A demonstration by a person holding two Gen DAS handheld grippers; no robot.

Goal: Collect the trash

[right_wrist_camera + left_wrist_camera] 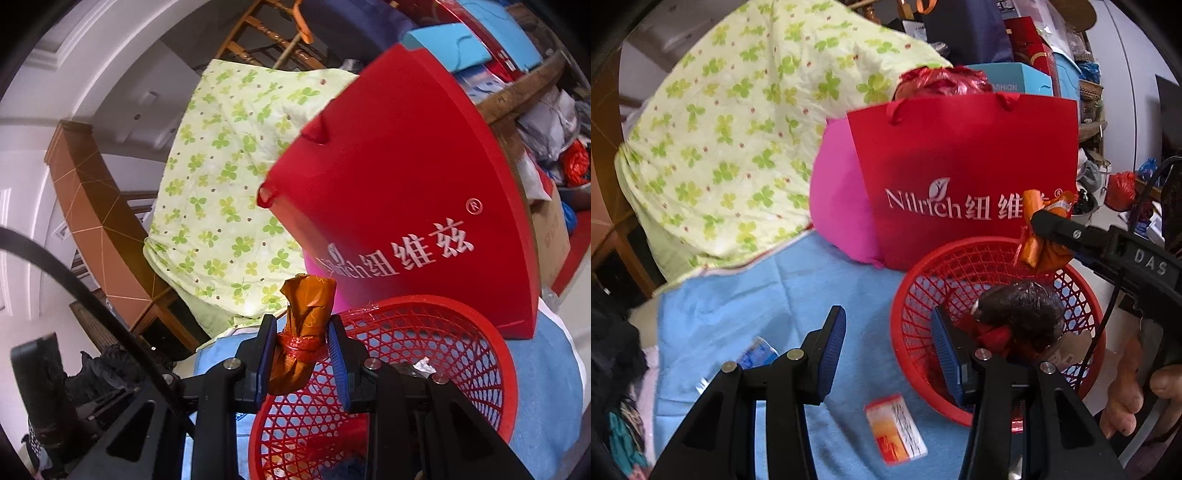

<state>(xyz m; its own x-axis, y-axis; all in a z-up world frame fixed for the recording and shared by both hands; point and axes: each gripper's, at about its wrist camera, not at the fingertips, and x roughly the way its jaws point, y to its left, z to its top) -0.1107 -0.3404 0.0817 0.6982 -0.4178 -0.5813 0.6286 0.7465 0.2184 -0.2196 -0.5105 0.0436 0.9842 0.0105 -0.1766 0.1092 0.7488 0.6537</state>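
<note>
**Orange wrapper held over the red basket**

A light blue cloth (746,295) covers the surface, backed by a clover-print quilt (731,122), a pink cushion (834,199) and a red Nilrich paper bag (964,162). Boxes and bags crowd the shelves behind, and a wooden frame stands at the left.

The red mesh basket (923,295) sits on the cloth, touching the bag's foot. The right claw (301,354) pinches a crumpled orange wrapper (304,328), tied with red plastic, just above the basket's rim.

Only the left wrist view shows the left claw (890,354) spread wide, one finger over the basket, plus a dark wrapped lump (1023,314) inside it, a small orange-and-white box (895,428) and a blue packet (757,352) lying on the cloth.
</note>
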